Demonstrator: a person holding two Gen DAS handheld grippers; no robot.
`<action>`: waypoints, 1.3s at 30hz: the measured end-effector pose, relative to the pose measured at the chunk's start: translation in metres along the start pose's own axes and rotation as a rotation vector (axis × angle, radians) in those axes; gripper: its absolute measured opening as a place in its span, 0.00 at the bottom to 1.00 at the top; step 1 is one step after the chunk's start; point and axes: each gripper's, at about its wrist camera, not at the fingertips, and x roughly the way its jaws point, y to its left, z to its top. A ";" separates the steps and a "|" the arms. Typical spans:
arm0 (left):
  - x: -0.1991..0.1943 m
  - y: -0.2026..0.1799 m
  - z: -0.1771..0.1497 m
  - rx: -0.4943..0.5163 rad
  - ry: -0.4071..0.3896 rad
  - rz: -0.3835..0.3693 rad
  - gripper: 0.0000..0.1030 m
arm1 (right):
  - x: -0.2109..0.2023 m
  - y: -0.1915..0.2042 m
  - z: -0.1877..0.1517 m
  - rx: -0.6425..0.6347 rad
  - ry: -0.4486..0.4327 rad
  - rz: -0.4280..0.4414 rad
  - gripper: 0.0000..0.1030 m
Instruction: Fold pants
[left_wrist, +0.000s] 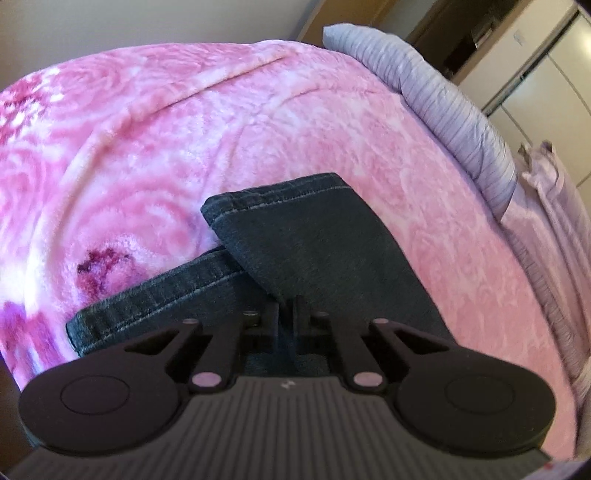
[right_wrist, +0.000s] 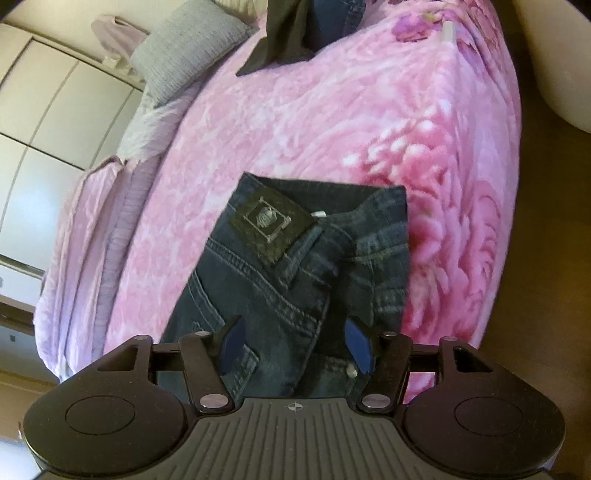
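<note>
Two tools work over one pair of dark blue-grey denim pants (right_wrist: 291, 266), which lies on a bed under a fluffy pink blanket (left_wrist: 184, 129) printed with large rose shapes.

The left tool (left_wrist: 286, 314) has its fingers drawn together, pinched on the denim of a trouser leg. Just ahead of that tool one leg end slants up and away, its hem (left_wrist: 273, 195) double-stitched with pale thread; a second hem (left_wrist: 155, 299) runs out to the tool's left, partly beneath the first. The cloth here looks charcoal, faded pale along the seams.

The right tool (right_wrist: 291, 345) stands about half open, blue pads (right_wrist: 231, 347) on either side of the waist end, the denim lying between them — whether the pads touch the cloth I cannot tell. Ahead of this tool the waistband carries a dark square patch (right_wrist: 269, 225) with a pale emblem, a belt loop beside it and a back pocket curving below. A metal rivet (right_wrist: 351, 371) shows near the tool's right finger.

Beyond the blanket — to the far side from both tools — sits a grey ribbed pillow (left_wrist: 443, 107), with pale wardrobe doors (right_wrist: 48, 122) behind.
</note>
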 end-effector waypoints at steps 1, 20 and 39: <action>0.001 -0.002 0.000 0.021 0.007 0.010 0.02 | 0.006 0.000 0.003 -0.003 -0.005 -0.012 0.56; -0.053 0.034 -0.057 0.207 0.038 0.104 0.00 | 0.005 -0.017 0.034 -0.127 0.050 -0.090 0.06; -0.063 0.035 -0.063 0.225 0.021 0.096 0.00 | 0.001 -0.031 0.026 -0.134 -0.003 -0.114 0.00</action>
